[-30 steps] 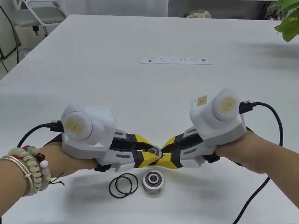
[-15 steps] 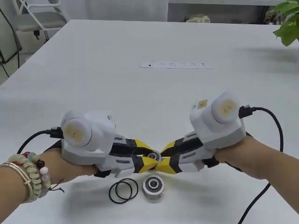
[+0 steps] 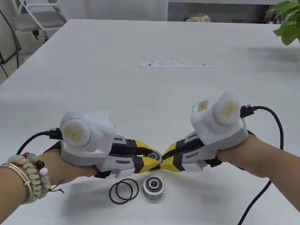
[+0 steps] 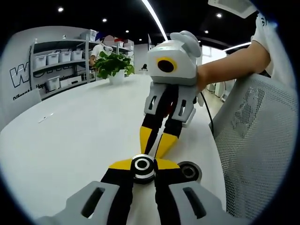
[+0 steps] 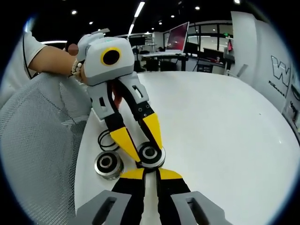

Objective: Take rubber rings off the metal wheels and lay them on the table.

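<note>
Left tool (image 4: pixel 142 165) closed partway, yellow tips clamped on either side of a metal wheel (image 4: pixel 142 169). Wheel held clear of the table (image 3: pixel 140 103), flat face turned toward the left gripper view, dark outer band around a bright hub.

Right tool (image 5: pixel 149 172) drawn narrow, tips nearly together and set against the rim of that same wheel, coming in opposite the left tool. Cannot tell whether those tips pinch the rubber or merely touch it. Meeting point of both tools above the near edge of the table, hands out to either side.

Second wheel (image 3: pixel 153 185) lying flat on the table just under the meeting tips, close to the near edge, touched by neither tool. Two rubber rings (image 3: pixel 124 190) overlapped and flat on the table just beside it on the left hand's side, a small gap between.

White power strip (image 3: pixel 176 64) well off toward the far edge. Green plant (image 3: pixel 288 23) at the far right corner. Beaded bracelets (image 3: pixel 28 171) on the left wrist. Black cable (image 3: pixel 269 117) trailing from the right tool's housing.

Against the frames half a second and one second back: same clamp on the wheel, same narrow right tool at its rim, tips over the same spot above the second wheel. Rings and second wheel unmoved on the table. Slight slide of the whole picture only, down to the headset
</note>
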`<move>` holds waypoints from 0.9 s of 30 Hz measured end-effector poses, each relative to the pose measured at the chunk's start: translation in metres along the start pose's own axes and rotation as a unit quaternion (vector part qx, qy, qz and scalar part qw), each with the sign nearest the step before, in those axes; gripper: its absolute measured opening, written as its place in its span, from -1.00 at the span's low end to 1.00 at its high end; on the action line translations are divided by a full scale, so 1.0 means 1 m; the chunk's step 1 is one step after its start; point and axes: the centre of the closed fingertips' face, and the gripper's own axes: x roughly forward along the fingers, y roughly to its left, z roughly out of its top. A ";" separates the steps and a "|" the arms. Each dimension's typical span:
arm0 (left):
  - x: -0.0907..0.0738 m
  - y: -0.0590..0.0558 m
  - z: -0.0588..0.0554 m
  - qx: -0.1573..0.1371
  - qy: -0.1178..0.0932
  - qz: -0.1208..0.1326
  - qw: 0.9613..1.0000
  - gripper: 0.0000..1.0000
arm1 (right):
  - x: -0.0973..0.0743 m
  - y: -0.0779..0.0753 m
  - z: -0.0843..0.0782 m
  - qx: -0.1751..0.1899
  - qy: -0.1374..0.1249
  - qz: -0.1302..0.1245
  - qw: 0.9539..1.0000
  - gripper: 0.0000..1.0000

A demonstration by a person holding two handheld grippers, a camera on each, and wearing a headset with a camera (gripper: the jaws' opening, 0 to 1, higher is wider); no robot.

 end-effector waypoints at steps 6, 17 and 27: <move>0.000 0.000 0.000 -0.001 0.001 0.001 1.000 -0.78 | -0.001 -0.004 -0.001 0.012 0.001 -0.010 1.000 -1.00; 0.000 0.000 0.000 -0.004 0.002 0.001 1.000 -0.78 | -0.004 -0.015 -0.004 0.262 -0.019 -0.013 0.965 -1.00; 0.000 -0.001 0.000 -0.004 0.001 -0.002 1.000 -0.79 | -0.013 -0.012 0.006 0.330 -0.057 0.003 0.942 -1.00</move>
